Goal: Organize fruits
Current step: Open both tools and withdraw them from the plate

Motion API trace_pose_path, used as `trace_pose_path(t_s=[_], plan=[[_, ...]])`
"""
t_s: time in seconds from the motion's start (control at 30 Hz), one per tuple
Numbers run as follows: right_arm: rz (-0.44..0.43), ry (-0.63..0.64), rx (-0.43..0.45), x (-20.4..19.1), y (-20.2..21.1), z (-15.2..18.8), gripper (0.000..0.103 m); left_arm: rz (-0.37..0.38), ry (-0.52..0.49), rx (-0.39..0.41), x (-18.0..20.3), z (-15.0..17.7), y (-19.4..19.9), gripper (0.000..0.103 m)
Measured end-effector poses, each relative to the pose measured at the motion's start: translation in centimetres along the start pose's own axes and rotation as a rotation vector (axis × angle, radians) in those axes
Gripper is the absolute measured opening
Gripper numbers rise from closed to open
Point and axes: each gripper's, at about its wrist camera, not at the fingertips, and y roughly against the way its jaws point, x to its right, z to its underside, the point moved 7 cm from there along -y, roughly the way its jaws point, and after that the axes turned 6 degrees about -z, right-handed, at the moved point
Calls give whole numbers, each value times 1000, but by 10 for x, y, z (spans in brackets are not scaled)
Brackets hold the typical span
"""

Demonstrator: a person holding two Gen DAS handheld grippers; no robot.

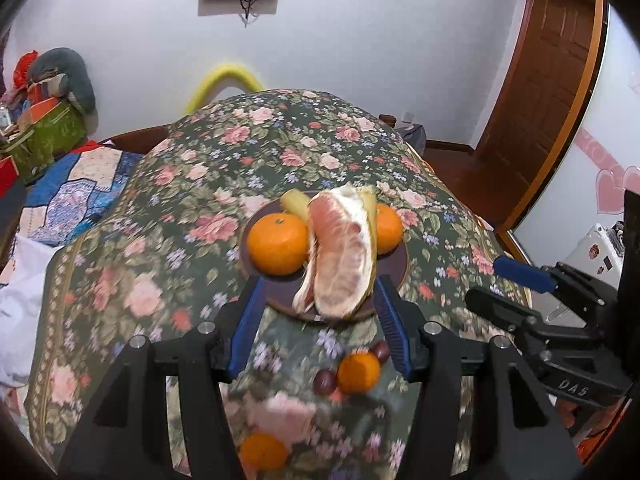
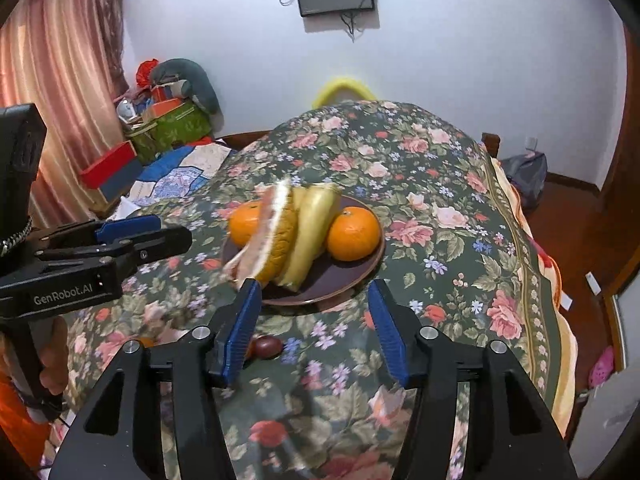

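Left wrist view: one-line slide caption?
Open left gripper before a brown plate of pomelo and oranges.

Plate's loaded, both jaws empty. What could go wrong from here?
1. The pomelo wedge overhangs the plate rim nearest the grippers; a nudge could tip it onto the cloth.
2. Loose fruit remains off the plate: an orange between two dark fruits. They may roll when grasped on soft bedding.

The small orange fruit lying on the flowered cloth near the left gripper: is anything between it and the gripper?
Nothing visible blocks it. The small orange fruit lies below the open left gripper, two dark red fruits beside it.
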Motion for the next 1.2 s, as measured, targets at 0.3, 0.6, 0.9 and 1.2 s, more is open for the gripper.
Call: trace_pose_path(t_s=[0.3,0.6,0.9,1.2], plan=[[15,26,17,-29,18,7,62,-19,27,-20,-24,35,28,58],[28,47,-3,-51,20,24,65,-33,29,-75,-36,74,30,58],[34,50,-63,-56,4,48,65,-29,34,-153,-40,114,10,58],[28,26,-114,-55,-18,67,65,-5,47,-169,-40,126,-3,46]])
